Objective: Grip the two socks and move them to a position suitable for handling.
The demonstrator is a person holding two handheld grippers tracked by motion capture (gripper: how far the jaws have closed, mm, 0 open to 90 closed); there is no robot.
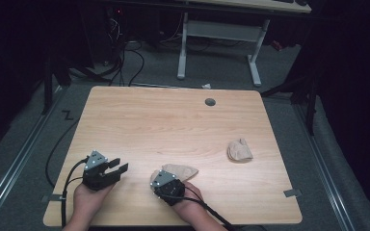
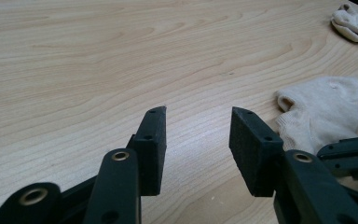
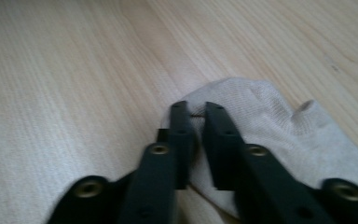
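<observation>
Right gripper (image 3: 196,109) pinches the edge of a cream sock (image 3: 270,135) on a wooden bench (image 1: 173,120).

At the near edge of the bench, a person holds a two-fingered gripper in each hand. The right gripper's fingers (image 3: 219,140) are nearly together and clamped on the hem of the sock, a thin fold of its fabric showing in the narrow gap between them; the sock lies flat on the bench just in front of the person's right hand (image 1: 185,199). The left gripper (image 2: 198,119) is just to the left of the sock, its fingers (image 2: 151,144) apart with bare wood between them, holding nothing. A second sock (image 1: 240,150), bunched up, lies well apart toward the right side of the bench.
</observation>
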